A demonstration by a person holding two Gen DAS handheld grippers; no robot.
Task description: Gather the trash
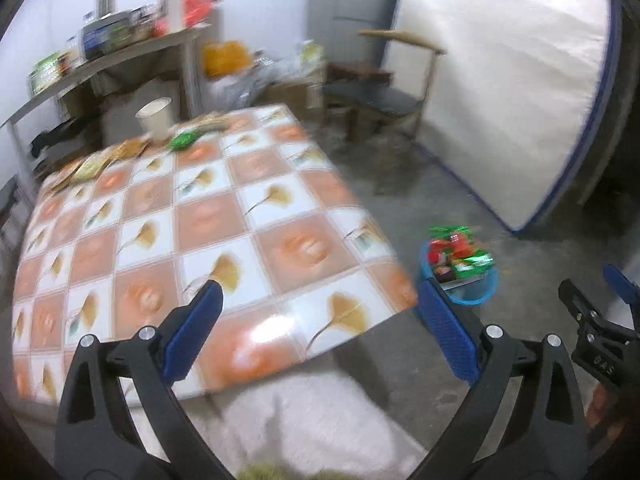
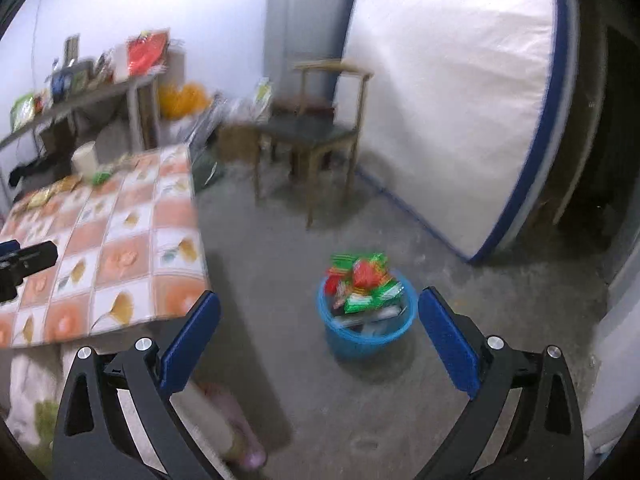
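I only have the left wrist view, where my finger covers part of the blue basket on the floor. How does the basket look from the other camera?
Observer: In the right wrist view the whole blue basket shows, standing on the concrete floor apart from the table, piled with green and red wrappers.
Operator: What is the right hand-held gripper doing?
Observer: The right hand-held gripper is open and empty, its fingers framing the basket.
Operator: Anything behind the chair?
Observer: A tall grey fridge stands behind the chair; your view shows only its edge.
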